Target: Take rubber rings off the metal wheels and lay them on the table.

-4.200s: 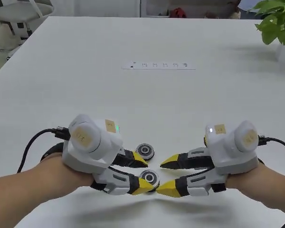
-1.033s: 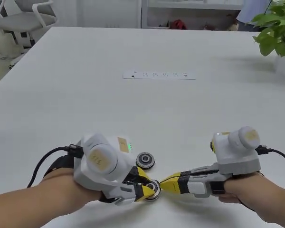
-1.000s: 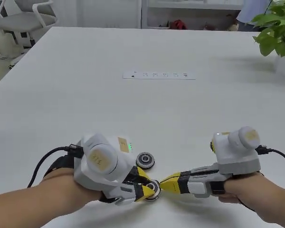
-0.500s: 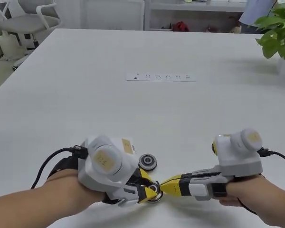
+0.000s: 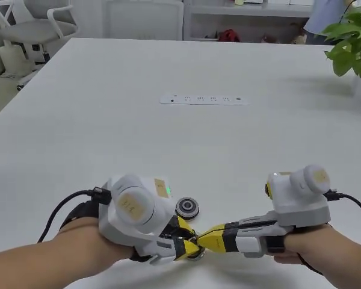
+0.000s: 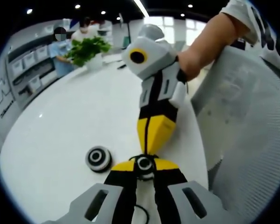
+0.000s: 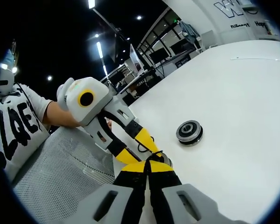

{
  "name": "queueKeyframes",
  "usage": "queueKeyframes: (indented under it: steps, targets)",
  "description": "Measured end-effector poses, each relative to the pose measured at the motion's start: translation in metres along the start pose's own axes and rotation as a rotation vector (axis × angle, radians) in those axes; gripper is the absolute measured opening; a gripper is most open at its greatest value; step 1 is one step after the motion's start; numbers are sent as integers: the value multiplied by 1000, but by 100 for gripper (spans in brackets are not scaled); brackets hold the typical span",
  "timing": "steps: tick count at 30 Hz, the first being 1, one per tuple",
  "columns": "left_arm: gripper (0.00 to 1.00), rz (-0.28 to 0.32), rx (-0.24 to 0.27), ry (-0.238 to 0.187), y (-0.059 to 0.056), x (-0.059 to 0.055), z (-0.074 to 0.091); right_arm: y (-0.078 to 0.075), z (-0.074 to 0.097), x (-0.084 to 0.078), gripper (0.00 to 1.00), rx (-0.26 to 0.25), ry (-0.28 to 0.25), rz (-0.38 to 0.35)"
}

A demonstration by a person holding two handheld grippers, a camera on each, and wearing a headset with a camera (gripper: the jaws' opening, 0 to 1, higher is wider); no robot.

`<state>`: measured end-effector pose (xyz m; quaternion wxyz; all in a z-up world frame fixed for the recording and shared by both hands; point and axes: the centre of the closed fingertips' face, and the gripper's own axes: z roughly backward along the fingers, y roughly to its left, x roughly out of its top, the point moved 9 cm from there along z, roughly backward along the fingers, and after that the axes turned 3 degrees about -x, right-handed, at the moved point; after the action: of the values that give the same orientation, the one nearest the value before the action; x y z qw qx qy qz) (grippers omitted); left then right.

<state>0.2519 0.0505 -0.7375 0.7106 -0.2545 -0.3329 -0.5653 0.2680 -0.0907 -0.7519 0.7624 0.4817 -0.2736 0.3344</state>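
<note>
Braced for peeling
My left hand-held gripper (image 5: pixel 185 242) clamps the metal wheel (image 6: pixel 144 163) steady — my right hand-held gripper (image 5: pixel 208 239) pinches shut at its rim.

Bright, even overhead ceiling light, soft shadows on the table (image 5: pixel 108 108); gripper views strongly fisheye-warped
</note>
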Motion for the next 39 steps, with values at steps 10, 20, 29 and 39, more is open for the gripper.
queueKeyframes:
  steps: [10,20,29,39]
  targets:
    - [13,19,-5,-12,1,-1,0,-4,2,-1,0,-23,-1,6]
    - [15,-9,-36,-14,3,-2,2,-5,5,-1,0,-29,-6,2]
    - [25,-16,-65,-45,-2,1,11,-4,5,0,0,-25,-10,2]
    - [33,-32,-71,-96,-8,11,24,-3,6,1,0,-18,-16,6]
